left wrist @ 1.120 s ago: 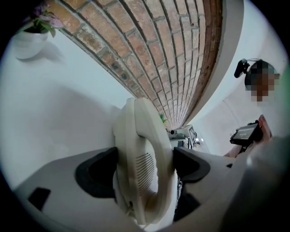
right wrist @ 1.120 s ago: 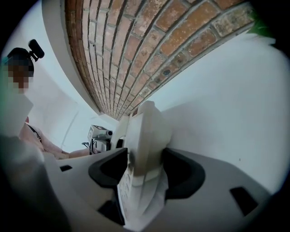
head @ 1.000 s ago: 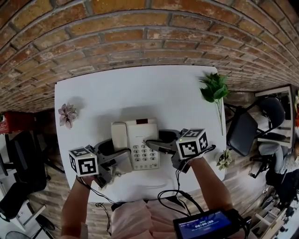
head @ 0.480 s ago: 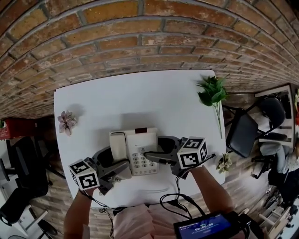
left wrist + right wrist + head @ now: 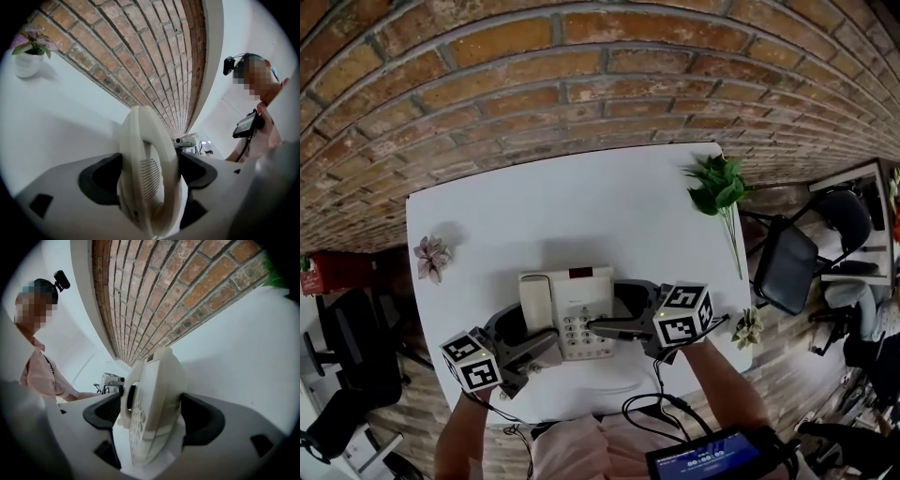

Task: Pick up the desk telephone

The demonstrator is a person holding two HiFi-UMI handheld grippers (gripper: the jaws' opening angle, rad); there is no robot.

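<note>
- Cream plastic desk telephone (image 5: 567,309): it sits near the front middle of the white table (image 5: 581,197). Its handset lies along its left side, the keypad faces up, and a dark red display strip runs along its far edge. No view shows whether its base is clear of the tabletop.
- Left gripper (image 5: 534,333): it reaches in from the telephone's left. Its jaws are closed on the handset side of the telephone. In the left gripper view both dark pads (image 5: 101,180) lie against the handset, one on each side.
- Right gripper (image 5: 605,307): it reaches in from the right. Its jaws are spread wide and have just been opening, with the keypad end of the telephone between them. In the right gripper view the telephone appears edge-on, and the pads (image 5: 201,420) stand just beside its two faces.
- Marker cubes: one sits on the rear of each gripper, above the person's wrists, left (image 5: 473,361) and right (image 5: 682,314).
- Small pot plant (image 5: 431,258): pinkish leaves, at the table's left edge, well apart from the telephone.
- Green leafy sprig (image 5: 717,187): at the far right corner of the table.
- Brick wall (image 5: 581,84): it runs along the far side of the table.
- Black office chair (image 5: 787,262): it stands on the wooden floor to the right of the table.
</note>
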